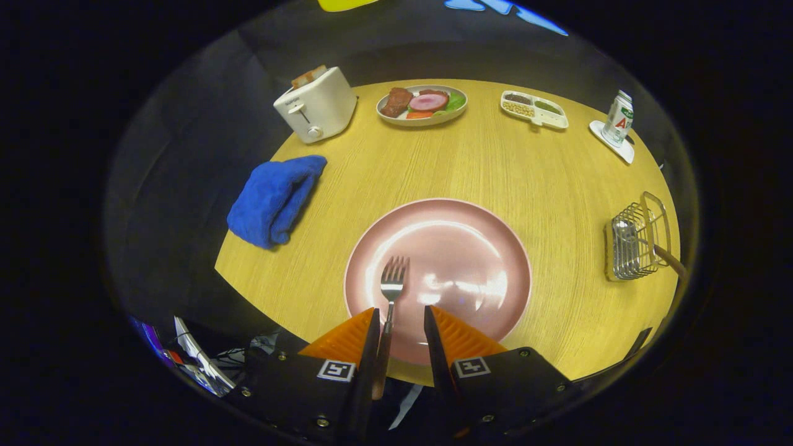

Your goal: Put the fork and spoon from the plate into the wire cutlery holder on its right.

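A pink plate [458,248] lies on the round wooden table just ahead of my fingers. A metal fork [393,282] with a brown handle rests on the plate's near left part, tines pointing away. Its handle runs back between my fingers, close along the left one and apart from the right one. My gripper [401,317] is open around that handle. The wire cutlery holder [633,243] stands to the right of the plate, near the table's edge. A brown-handled utensil [672,259] sticks out of it to the right; its head is hidden inside the wires.
A blue cloth [276,198] lies left of the plate. Far across the table are a white toaster [317,105], a dish of food [422,104], a divided snack tray [534,109] and a can on a coaster [618,119]. Bare wood separates plate and holder.
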`<state>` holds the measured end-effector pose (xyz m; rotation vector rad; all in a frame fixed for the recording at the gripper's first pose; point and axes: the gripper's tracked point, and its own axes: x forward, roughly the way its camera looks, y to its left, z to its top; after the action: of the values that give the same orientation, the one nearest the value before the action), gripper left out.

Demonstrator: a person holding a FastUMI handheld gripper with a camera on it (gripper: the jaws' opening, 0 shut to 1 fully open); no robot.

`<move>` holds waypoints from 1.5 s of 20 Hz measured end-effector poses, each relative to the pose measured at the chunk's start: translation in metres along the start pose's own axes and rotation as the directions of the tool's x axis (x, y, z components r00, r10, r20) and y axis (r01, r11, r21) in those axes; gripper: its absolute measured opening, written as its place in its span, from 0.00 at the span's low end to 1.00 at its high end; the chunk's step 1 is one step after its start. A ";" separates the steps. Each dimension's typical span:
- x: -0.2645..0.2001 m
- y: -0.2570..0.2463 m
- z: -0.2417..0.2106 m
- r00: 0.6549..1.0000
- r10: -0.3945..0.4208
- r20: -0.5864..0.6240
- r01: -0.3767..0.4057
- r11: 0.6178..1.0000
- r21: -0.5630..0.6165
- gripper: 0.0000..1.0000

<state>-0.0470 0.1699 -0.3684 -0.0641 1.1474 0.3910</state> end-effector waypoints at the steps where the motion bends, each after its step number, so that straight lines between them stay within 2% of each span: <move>1: 0.008 0.002 -0.003 1.000 -0.004 -0.009 0.004 1.000 -0.007 0.44; 9: 0.041 0.002 -0.024 0.996 -0.036 -0.085 0.036 0.999 -0.008 0.44; 15: 0.052 0.004 -0.032 0.994 -0.019 -0.112 0.021 1.000 0.011 0.44; 17: 0.049 0.003 -0.038 0.991 -0.002 -0.131 0.007 0.999 0.042 0.13; 18: 0.061 0.003 -0.046 0.993 0.005 -0.122 0.001 0.999 0.051 0.13; 19: 0.006 0.002 -0.024 0.993 0.004 -0.117 0.004 0.998 0.063 0.09; 20: 0.057 0.001 -0.041 0.993 0.020 -0.119 -0.012 0.998 0.069 0.05; 30: 0.023 -0.023 -0.015 0.999 0.029 -0.031 -0.023 0.982 0.189 0.05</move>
<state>-0.0447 0.1513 -0.3990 0.1102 1.2143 0.3036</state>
